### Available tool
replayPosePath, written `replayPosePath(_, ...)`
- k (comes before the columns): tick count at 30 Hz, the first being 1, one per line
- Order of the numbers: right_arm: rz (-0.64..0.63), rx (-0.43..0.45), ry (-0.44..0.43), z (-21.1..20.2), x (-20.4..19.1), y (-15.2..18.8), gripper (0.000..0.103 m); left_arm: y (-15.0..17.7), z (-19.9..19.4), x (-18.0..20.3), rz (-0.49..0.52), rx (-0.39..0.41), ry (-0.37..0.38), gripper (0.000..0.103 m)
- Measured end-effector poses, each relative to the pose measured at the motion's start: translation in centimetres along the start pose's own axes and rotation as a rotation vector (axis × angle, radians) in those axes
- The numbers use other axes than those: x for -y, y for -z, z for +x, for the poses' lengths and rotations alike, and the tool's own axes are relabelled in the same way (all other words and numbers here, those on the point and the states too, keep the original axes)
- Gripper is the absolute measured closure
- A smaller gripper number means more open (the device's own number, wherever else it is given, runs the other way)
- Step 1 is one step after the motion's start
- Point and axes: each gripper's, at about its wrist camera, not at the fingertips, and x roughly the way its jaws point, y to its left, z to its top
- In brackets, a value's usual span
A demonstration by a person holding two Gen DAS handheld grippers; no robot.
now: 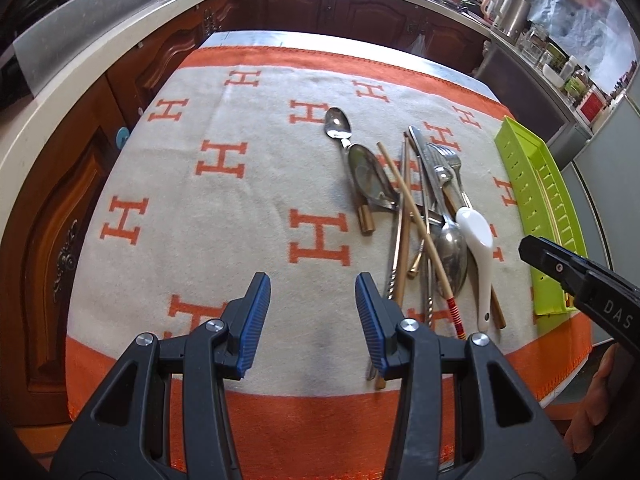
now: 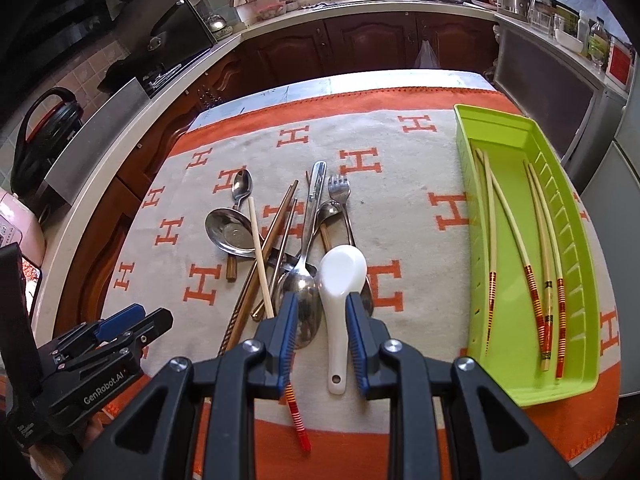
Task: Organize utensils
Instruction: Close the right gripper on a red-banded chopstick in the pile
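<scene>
orange and cream cloth (image 2: 400, 216), patterned with orange h letters, covers the table and carries everything. a loose heap of utensils lies near the middle of the cloth, closer to its near edge: a white ceramic spoon (image 2: 340, 280) with its bowl pointing away and its handle toward the near edge, a large steel spoon (image 2: 304, 300) just beside it on the left, a steel ladle (image 2: 230, 232) and a small steel spoon (image 2: 242, 186) toward the far left of the heap, a fork (image 2: 339, 190) and a table knife (image 2: 316, 188) at the far side, and dark wooden chopsticks (image 2: 276, 232) crossing a pale bamboo chopstick (image 2: 260, 256) whose red-banded end reaches the near orange border. a lime green tray (image 2: 472, 200) sits along the right edge of the cloth, well apart from the heap, with four pale red-banded chopsticks (image 2: 516, 240) lying lengthwise inside it. the right gripper (image 2: 322, 336) hangs over the white spoon's handle, its blue pads either side of the handle with a visible gap, released and grasping nothing. the left gripper (image 1: 312, 312) hovers over bare cloth near the near edge, left of the heap, its jaws apart and empty. part of a hand (image 1: 596, 404) shows at the lower right of the left wrist view.
</scene>
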Motion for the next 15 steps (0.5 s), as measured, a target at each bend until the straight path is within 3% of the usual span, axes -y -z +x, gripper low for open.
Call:
replayPosePath(7,-0.059,-0.075,-0.089,1.9,-1.1,0.6,0.079,0.2,0.9,-0.8,-0.028,-0.023,0.014,0.062)
replayPosePath(12,-0.108,-0.147,-0.097,4.0,-1.9,1.7,0.079,0.3,1.1,-0.4,-0.014,-0.029,0.018,0.062)
replayPosePath(15,-0.131,-0.158,-0.1,4.5,-2.2,2.2,0.09,0.4,1.4,-0.3,-0.012,-0.038,0.02,0.062)
